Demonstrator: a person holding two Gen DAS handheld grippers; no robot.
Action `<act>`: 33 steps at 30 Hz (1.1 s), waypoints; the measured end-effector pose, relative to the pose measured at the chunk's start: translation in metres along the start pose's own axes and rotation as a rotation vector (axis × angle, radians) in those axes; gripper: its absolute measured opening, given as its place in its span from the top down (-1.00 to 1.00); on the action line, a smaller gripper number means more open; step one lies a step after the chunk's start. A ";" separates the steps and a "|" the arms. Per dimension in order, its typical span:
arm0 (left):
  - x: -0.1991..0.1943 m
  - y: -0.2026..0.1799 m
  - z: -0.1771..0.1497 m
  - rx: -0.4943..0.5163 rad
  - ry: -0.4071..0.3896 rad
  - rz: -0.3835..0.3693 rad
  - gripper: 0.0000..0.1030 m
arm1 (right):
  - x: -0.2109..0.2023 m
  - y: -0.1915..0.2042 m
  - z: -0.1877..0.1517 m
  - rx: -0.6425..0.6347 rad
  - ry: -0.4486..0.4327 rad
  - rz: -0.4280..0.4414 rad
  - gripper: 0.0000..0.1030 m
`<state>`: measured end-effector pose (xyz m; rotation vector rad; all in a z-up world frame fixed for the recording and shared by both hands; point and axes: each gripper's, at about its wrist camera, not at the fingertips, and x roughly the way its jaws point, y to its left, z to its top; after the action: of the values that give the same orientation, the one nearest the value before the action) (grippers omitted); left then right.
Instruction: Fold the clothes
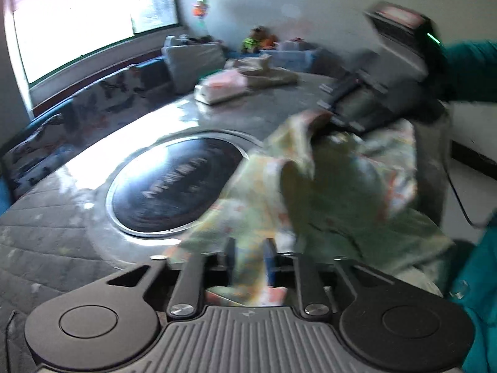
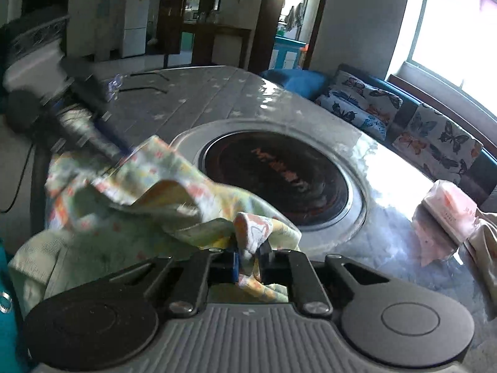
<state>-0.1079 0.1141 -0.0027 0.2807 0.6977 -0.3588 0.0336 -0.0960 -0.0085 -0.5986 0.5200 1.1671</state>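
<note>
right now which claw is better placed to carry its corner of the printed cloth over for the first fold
Probably the right claw: its jaws are shut on a corner of the printed cloth. In the left claw the cloth runs between jaws that stand wider apart, so that grip looks less sure, though blur hides whether they press.

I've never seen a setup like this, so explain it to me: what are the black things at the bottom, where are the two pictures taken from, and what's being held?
No robot here: a person holds a two-finger tool in each hand, with a camera looking along its fingers. One picture is from the left tool, the other from the right tool. Both pinch a floral garment over a grey quilted table with a round dark inset. Further back lie a pink tissue pack and beige cloth.
</note>
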 end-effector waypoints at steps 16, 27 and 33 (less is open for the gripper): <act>0.023 -0.003 -0.001 0.112 0.045 0.030 0.92 | 0.022 -0.033 0.022 0.144 0.015 -0.010 0.84; 0.084 0.124 0.052 -0.144 0.044 0.392 0.51 | 0.047 -0.087 0.027 0.351 0.012 -0.243 0.72; 0.112 0.137 0.043 -0.219 0.083 0.451 0.15 | 0.051 -0.088 0.014 0.350 0.002 -0.295 0.41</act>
<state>0.0525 0.1967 -0.0279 0.2376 0.7267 0.1588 0.1337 -0.0759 -0.0177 -0.3582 0.5996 0.7734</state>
